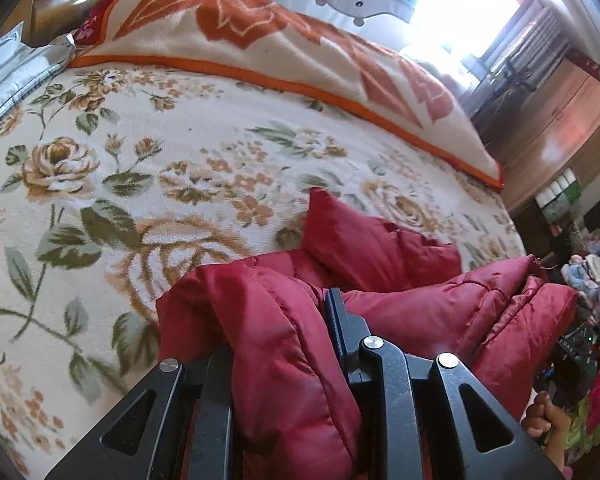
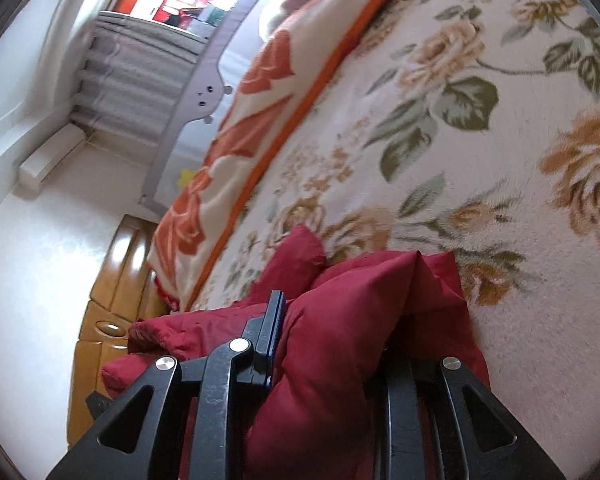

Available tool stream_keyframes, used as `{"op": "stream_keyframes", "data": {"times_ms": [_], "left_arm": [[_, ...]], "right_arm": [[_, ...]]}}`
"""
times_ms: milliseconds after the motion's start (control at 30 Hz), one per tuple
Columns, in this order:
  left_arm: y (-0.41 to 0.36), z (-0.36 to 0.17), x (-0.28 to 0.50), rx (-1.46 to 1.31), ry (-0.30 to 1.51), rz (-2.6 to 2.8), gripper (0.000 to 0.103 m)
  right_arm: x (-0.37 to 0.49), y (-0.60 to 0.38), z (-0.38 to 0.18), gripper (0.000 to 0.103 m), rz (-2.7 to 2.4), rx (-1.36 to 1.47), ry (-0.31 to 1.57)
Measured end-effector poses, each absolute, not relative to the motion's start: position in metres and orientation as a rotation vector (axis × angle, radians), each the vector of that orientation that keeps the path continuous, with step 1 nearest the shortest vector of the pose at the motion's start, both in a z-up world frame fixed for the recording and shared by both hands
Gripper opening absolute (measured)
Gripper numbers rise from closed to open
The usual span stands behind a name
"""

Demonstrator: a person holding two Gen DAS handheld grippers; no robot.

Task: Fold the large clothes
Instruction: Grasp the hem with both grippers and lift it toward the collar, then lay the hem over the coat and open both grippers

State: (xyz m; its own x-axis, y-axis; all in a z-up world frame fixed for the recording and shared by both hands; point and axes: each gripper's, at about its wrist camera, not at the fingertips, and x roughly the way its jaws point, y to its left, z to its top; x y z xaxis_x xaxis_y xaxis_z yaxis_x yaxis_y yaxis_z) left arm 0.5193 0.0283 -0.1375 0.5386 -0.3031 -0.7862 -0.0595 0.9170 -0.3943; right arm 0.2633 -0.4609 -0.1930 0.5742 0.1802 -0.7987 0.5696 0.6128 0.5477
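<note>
A dark red quilted puffer jacket point(image 1: 400, 280) lies bunched at the near edge of a bed with a cream floral blanket point(image 1: 140, 160). My left gripper point(image 1: 288, 344) is shut on a thick fold of the jacket, which bulges between the fingers and hides the left one. In the right wrist view the same red jacket point(image 2: 364, 300) fills the space between the fingers. My right gripper point(image 2: 332, 340) is shut on another fold of it, just above the floral blanket point(image 2: 480, 140). Its right finger is hidden by cloth.
A folded cream and orange blanket point(image 1: 280, 40) lies along the far side of the bed, also in the right wrist view point(image 2: 240, 140). A grey bed rail point(image 2: 196, 100) stands behind it. A wooden cabinet point(image 2: 112, 300) and piled clothes point(image 1: 592, 280) sit beside the bed.
</note>
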Motion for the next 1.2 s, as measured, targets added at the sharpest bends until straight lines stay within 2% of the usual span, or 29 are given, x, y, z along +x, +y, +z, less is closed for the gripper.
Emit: {"op": "stream_keyframes", "data": {"times_ms": [233,333,400,500,633,767,967,1100,1167,1200], "left_arm": [[0.036,-0.161,0.541,-0.478,1.051,-0.156,0.023],[0.046,-0.143,0.525,-0.473,0.996,-0.171,0.03],[0.049,-0.125,0.505,-0.438,0.939,-0.164,0.041],[0.046,-0.102,0.476,-0.386,0.87,-0.161,0.051],[0.014,-0.084,0.446,-0.316,0.831,-0.277,0.052],[-0.054,-0.097,0.442,-0.134,0.887,-0.397,0.052],[-0.118,-0.159,0.479,0.12,1.04,-0.337,0.055],[-0.104,-0.182,0.505,0.053,1.078,-0.292,0.055],[-0.103,-0.183,0.51,0.045,1.081,-0.275,0.055],[-0.103,-0.184,0.512,0.047,1.083,-0.265,0.055]], "right_arm": [[0.265,-0.475,-0.231,0.022,-0.327,0.976,0.949],[0.268,-0.476,-0.234,0.021,-0.338,0.964,0.959],[0.269,-0.475,-0.235,0.021,-0.331,0.952,0.963],[0.27,-0.473,-0.24,0.021,-0.335,0.941,0.957],[0.27,-0.473,-0.243,0.022,-0.346,0.935,0.947],[0.274,-0.471,-0.242,0.023,-0.351,0.907,0.96],[0.279,-0.467,-0.224,0.03,-0.346,0.889,0.979],[0.276,-0.456,-0.164,0.042,-0.309,0.819,0.888],[0.276,-0.438,-0.135,0.048,-0.275,0.705,0.858],[0.276,-0.423,-0.119,0.054,-0.268,0.613,0.845]]}}
